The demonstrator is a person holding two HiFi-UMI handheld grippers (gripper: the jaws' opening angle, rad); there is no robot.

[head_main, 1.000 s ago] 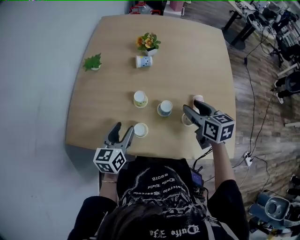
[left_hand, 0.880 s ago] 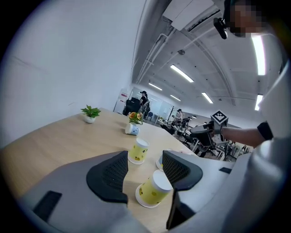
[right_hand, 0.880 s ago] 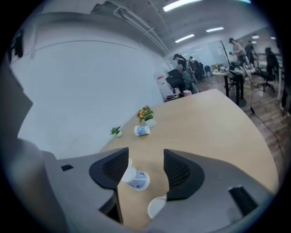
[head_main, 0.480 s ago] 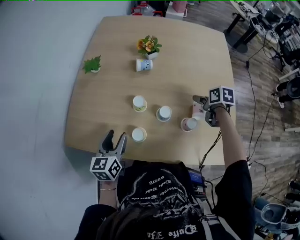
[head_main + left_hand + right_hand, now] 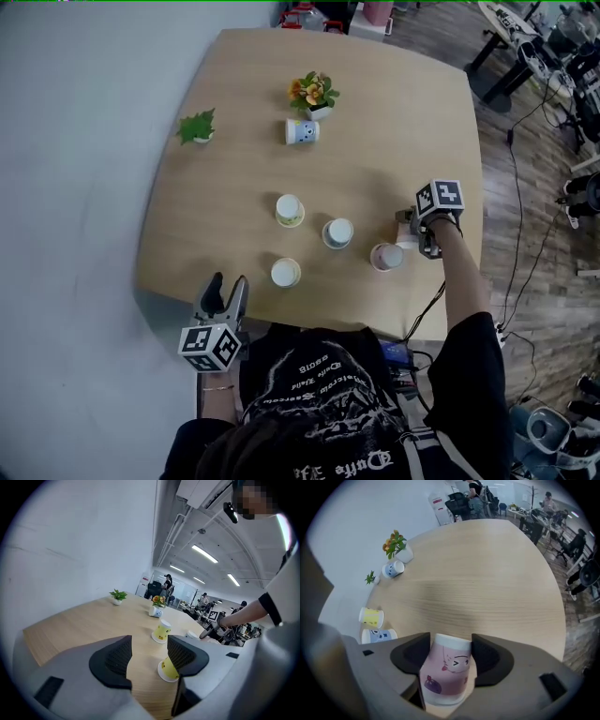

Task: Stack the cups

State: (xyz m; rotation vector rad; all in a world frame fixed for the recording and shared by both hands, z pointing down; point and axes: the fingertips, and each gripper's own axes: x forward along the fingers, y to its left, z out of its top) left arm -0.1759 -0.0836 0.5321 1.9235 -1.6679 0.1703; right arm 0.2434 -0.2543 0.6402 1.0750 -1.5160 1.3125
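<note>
A: R gripper (image 5: pixel 451 651) just dropped nose-down over the pink cup (image 5: pixel 446 674). Fingers were closing in, cup's right btwn them now, pads look snug on both sides.
B: So first pick's on. Lifted yet?
A: Doesn't look it. It's base up, seems to sit on the table (image 5: pixel 375 103). Next job prob. lift & drop it over another.
B: L gripper (image 5: pixel 147 648)?
A: Pulled back twd the table edge, fingers half apart, nothing in them. Near yellow cup (image 5: pixel 168 668) sits just past the finger at that view's right.
B: Head view add anything?
A: Yep, another cup (image 5: pixel 385 256) right beside the R fingers. Right gripper view misses it, but shows the face print on the pink one.
</note>
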